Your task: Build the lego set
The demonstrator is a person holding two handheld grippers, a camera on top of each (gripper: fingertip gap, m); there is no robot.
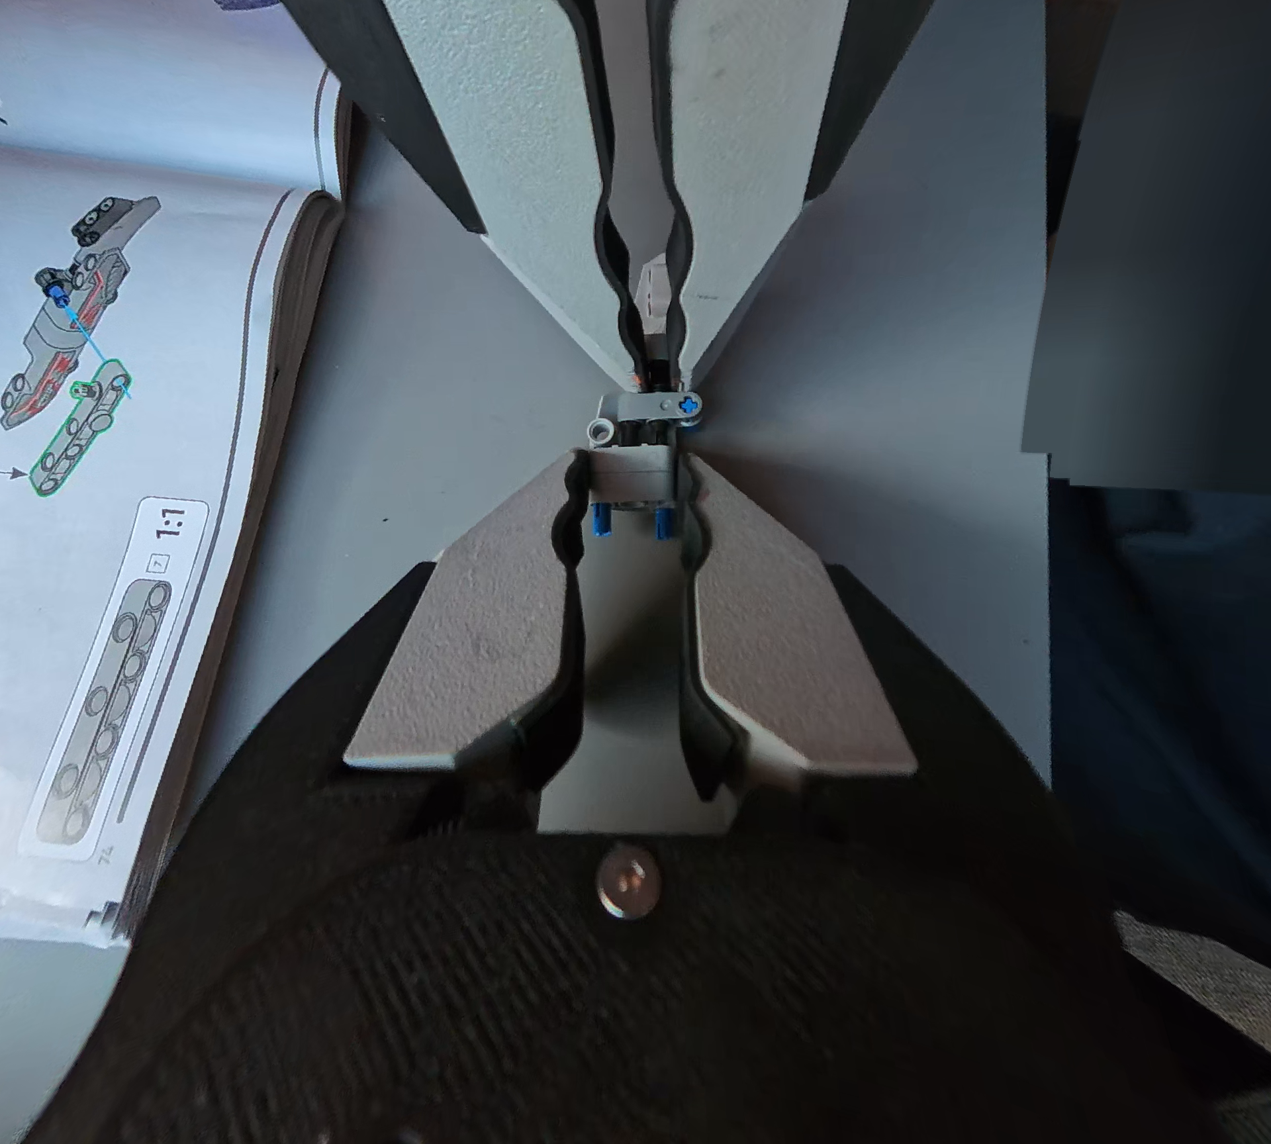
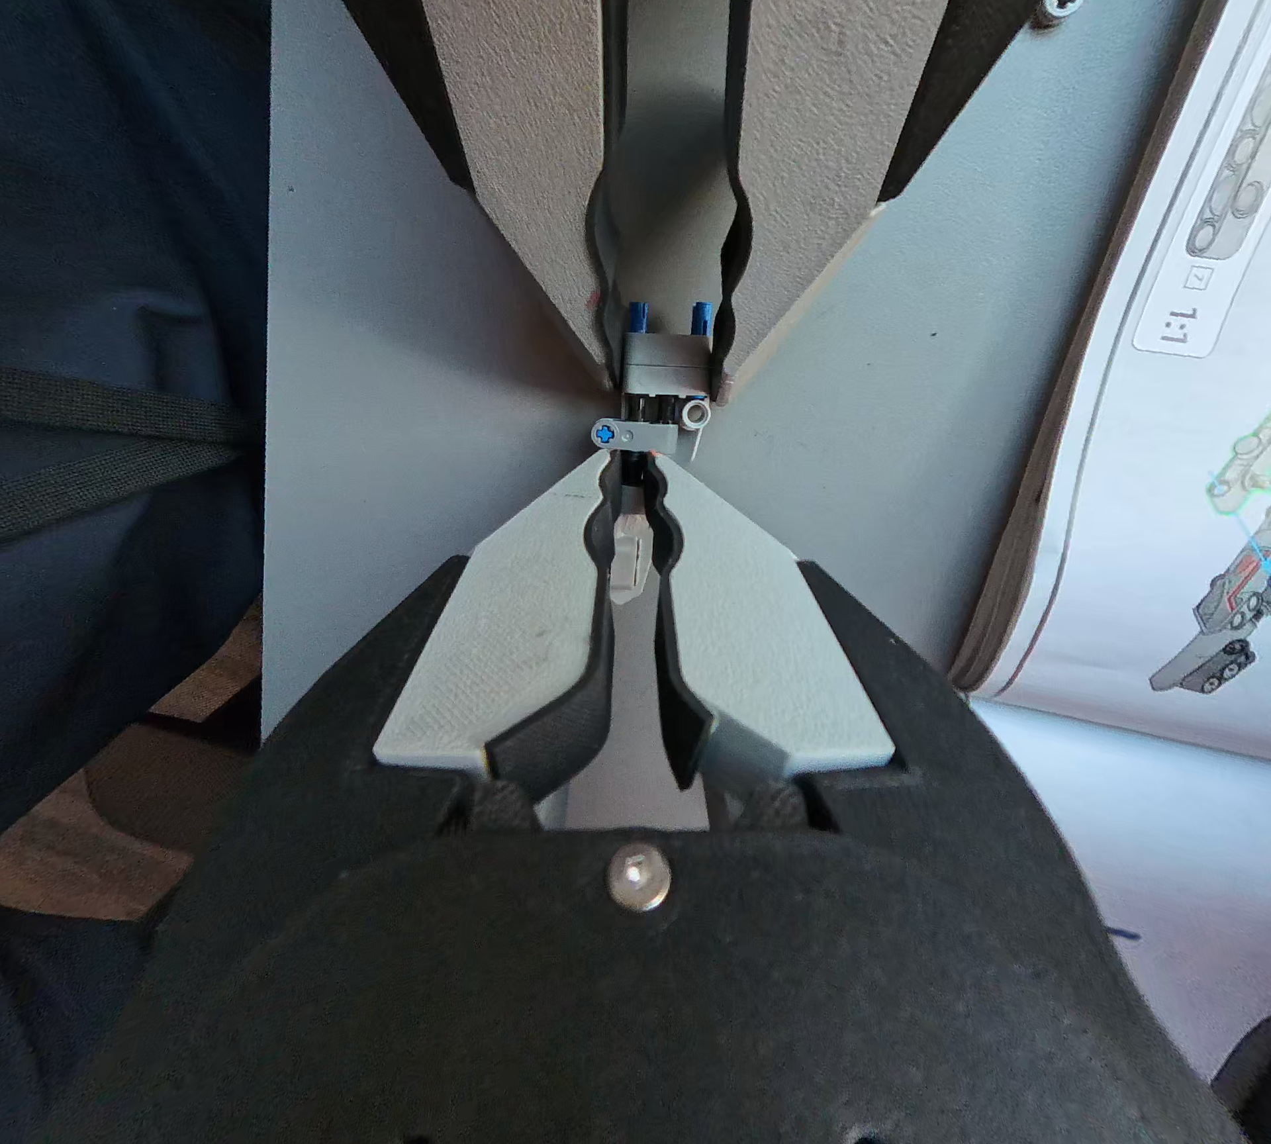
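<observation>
Both grippers face each other tip to tip above a grey table (image 1: 426, 354). My left gripper (image 1: 633, 466) is shut on a dark grey lego block (image 1: 629, 477) with two blue pins (image 1: 600, 519) pointing back toward its camera. My right gripper (image 2: 631, 466) is shut on a pale grey lego piece (image 2: 629, 554) with black pins at its front. A thin light grey beam (image 2: 636, 437) with a blue cross axle end lies crosswise between the two parts. The parts meet there; I cannot tell whether they are locked together. The left gripper (image 2: 665, 385) and the block (image 2: 664, 362) also show in the right wrist view.
An open instruction booklet (image 1: 137, 354) lies on the table, left of the grippers in the left wrist view, and at the right edge in the right wrist view (image 2: 1169, 457). Dark blue cloth (image 2: 124, 285) lies past the table edge on the opposite side. My two grippers' fingertips are within a few centimetres of each other.
</observation>
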